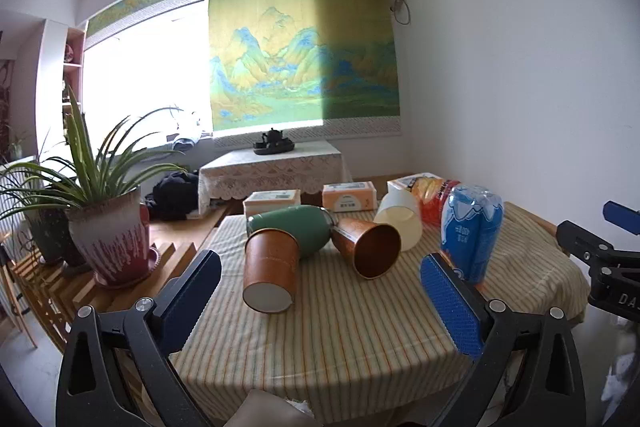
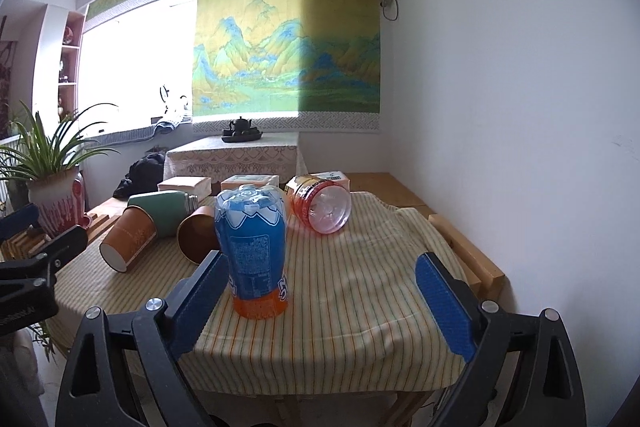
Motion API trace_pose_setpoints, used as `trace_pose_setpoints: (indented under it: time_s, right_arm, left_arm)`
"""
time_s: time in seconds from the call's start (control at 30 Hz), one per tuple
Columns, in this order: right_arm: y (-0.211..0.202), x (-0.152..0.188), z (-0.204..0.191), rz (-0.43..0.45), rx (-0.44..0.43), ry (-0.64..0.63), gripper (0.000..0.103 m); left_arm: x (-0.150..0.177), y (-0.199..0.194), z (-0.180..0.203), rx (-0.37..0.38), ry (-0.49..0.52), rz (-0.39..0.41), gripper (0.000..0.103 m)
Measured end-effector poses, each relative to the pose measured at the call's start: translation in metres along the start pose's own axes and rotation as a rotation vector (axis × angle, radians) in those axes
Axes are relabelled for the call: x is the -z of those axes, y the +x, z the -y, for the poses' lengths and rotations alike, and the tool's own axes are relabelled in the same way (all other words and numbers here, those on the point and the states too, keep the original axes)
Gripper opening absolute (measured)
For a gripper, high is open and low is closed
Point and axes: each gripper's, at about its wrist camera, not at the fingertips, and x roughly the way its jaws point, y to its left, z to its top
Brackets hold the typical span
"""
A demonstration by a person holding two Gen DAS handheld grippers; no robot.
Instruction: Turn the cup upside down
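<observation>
**Copper cups lie tipped over**

Copper-brown cup [image 1: 270, 269] lies on its side, near left on the striped counter [image 1: 340, 339], touching a green flask [image 1: 290, 229]. Both grippers [image 1: 320, 301] [image 2: 320, 297] hang released, empty. A careless grab could roll it off the edge.

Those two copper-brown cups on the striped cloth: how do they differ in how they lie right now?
The left brown cup shows its white base to the left-wrist camera; the right brown cup shows its open mouth. The left one leans on the green cup; the right one lies before the cream cup. Both lie tipped over.
</observation>
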Motion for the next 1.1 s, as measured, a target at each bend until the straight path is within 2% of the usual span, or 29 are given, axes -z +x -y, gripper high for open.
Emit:
trace_pose_setpoints:
  time_s: [0.23, 1.1]
  right_arm:
    - [-0.003, -0.004, 0.000, 0.016, -0.005, 0.037, 0.093]
    - [-0.003, -0.005, -0.001, 0.020, -0.002, 0.039, 0.094]
  left_arm:
    - [-0.004, -0.003, -0.005, -0.013, -0.020, 0.009, 0.102]
    - [-0.003, 0.004, -0.011, -0.018, -0.047, -0.011, 0.102]
